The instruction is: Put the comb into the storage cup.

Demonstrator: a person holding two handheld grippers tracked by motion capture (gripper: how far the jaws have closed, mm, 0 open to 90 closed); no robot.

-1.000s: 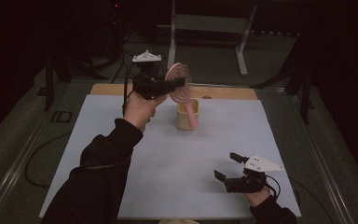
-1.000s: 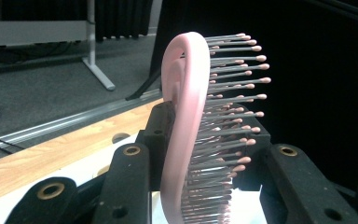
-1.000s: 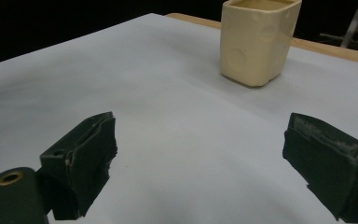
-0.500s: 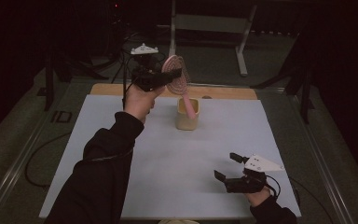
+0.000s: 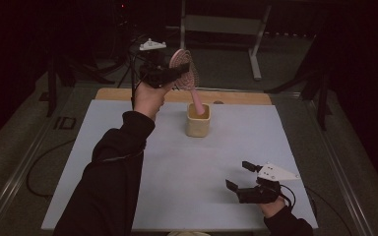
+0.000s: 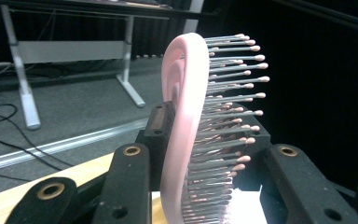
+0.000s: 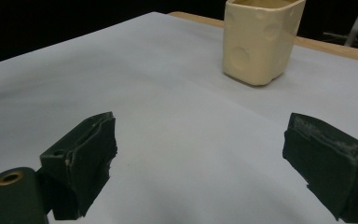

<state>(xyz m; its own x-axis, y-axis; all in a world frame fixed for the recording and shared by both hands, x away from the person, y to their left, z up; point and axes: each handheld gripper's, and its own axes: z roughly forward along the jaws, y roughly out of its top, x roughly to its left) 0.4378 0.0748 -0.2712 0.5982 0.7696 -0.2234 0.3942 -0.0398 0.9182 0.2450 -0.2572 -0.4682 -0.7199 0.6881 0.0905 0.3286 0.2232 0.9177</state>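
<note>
Pink plastic hairbrush (image 5: 184, 73) with rows of ball-tipped bristles clamped by its head between the fingers (image 6: 129, 182) of the left gripper (image 5: 173, 74), raised above the far side of the pale grey worktop (image 5: 177, 162). Bristles pointing toward the right-hand finger in the left gripper view, pink back against the other. Handle slanting down from the fingers, its lower end at the mouth of the cream square ceramic cup (image 5: 198, 119) with dimpled sides; touching the rim or just inside it, cannot tell. Cup upright on the worktop, below and just beside the left gripper's fingers.

Right gripper (image 5: 242, 175) low over the near right part of the worktop, fingers (image 7: 81, 161) spread wide apart, nothing between them but bare grey surface. Cream cup well ahead of those fingers in the right gripper view.
</note>
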